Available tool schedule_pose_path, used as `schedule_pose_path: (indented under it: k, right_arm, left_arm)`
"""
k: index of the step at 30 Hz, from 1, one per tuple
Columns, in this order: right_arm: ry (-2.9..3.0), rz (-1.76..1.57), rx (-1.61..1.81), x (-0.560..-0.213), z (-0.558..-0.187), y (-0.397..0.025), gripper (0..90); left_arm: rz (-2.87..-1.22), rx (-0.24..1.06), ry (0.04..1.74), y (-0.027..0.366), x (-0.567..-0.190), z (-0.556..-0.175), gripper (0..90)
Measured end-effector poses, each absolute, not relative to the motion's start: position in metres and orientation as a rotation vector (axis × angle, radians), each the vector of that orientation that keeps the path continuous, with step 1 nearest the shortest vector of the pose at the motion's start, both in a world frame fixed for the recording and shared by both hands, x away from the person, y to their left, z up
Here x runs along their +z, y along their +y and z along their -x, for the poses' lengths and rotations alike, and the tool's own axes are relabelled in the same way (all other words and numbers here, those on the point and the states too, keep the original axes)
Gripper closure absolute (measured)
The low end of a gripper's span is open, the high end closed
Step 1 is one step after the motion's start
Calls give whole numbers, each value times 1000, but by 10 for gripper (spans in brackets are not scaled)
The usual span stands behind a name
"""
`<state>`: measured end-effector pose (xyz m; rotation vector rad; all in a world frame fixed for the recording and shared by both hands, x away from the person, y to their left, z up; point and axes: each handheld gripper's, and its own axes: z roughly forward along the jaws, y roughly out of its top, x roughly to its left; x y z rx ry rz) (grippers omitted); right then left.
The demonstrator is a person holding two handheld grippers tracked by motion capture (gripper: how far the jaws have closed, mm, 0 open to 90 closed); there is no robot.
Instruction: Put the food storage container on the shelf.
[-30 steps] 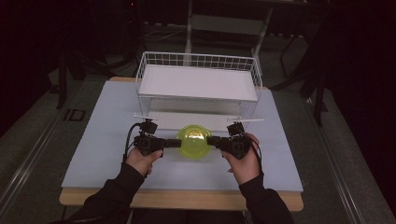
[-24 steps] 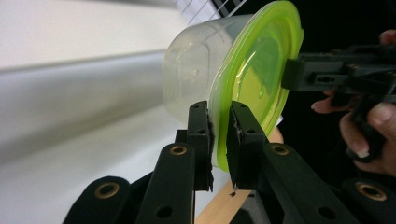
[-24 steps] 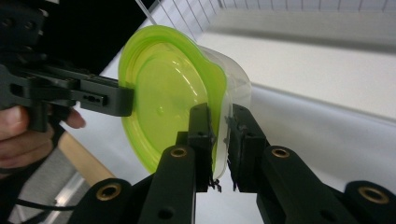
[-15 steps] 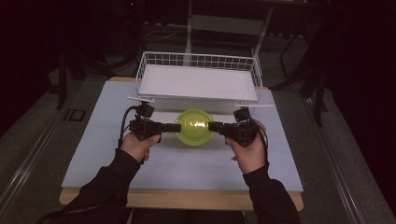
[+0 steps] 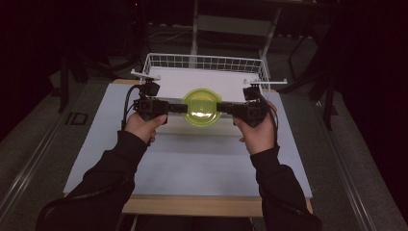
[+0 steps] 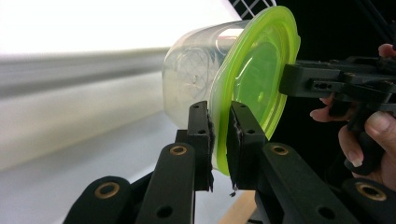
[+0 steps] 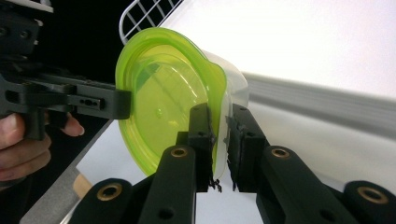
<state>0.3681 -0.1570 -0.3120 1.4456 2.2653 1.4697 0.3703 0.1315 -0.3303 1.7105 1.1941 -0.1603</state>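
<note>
High view: the tub (image 5: 201,107) with its green lid (image 5: 202,103) hangs in the air above the counter (image 5: 192,163), just short of the near rim of the wire basket (image 5: 204,62). The left gripper (image 5: 175,107) pinches the lid's rim on one side of the tub, the right gripper (image 5: 222,107) on the opposite side. The likely aim is to set the tub inside the basket. If the two hands drift apart or move unevenly, the lid could be pulled off and the tub drop.

Left gripper view: the fingers (image 6: 201,135) are closed on the thin lip of the lid (image 6: 254,79), with the clear tub (image 6: 196,79) on one side of them and the right gripper (image 6: 292,79) at the far edge of the lid. The bite is shallow, on the lip alone. A twist of the wrist may let the rim slide out.

Right gripper view: its fingers (image 7: 201,135) clamp the lid (image 7: 163,102) edge the same way, and the lip looks bent near them. The basket (image 7: 144,16) stands beyond the lid. Carried too low, the tub's base could strike the basket rim and tip.
</note>
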Motion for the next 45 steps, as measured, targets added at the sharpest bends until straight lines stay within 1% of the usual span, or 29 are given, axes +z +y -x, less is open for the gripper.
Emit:
schedule_pose_path:
  k: [3,13,19,20,23,31,33,35,36,38,40,42,43,45]
  right_arm:
    - [2249,-1459,1464,-305,-378,-156,806]
    - [2216,-1546,1436,-290,-410,-151,806]
    - [2215,-1585,1421,-287,-425,-149,806]
    - [2220,-1595,1400,-286,-431,-148,806]
    - [2214,-1623,1398,-286,-438,-148,806]
    - [2225,-1658,1369,-290,-449,-145,805]
    - [2241,-1666,1365,-289,-453,-144,805]
    - [2257,-1672,1359,-288,-455,-142,805]
    - [2262,-1676,1355,-287,-458,-141,803]
    - [2268,-1688,1357,-286,-462,-140,788]
    - [2272,-1688,1337,-286,-466,-139,740]
    - [2275,-1675,1316,-287,-468,-137,710]
    - [2277,-1664,1317,-288,-470,-137,689]
    - [2269,-1634,1316,-288,-472,-137,636]
  left_arm:
    - [-1722,-132,1217,128,-317,-383,816]
    - [-1708,-105,1314,124,-302,-415,810]
    - [-1709,-103,1338,124,-299,-426,808]
    - [-1722,-113,1365,122,-299,-435,807]
    - [-1718,-116,1384,120,-299,-441,806]
    - [-1716,-108,1396,121,-303,-448,805]
    - [-1713,-105,1404,123,-303,-452,797]
    - [-1716,-84,1393,122,-303,-453,759]
    - [-1719,-72,1394,121,-302,-454,708]
    - [-1704,-70,1392,121,-303,-457,704]
    - [-1697,-66,1381,120,-304,-460,703]
    - [-1697,-57,1375,118,-304,-461,676]
    - [-1693,-54,1373,117,-304,-461,669]
    - [-1685,-67,1371,115,-308,-463,628]
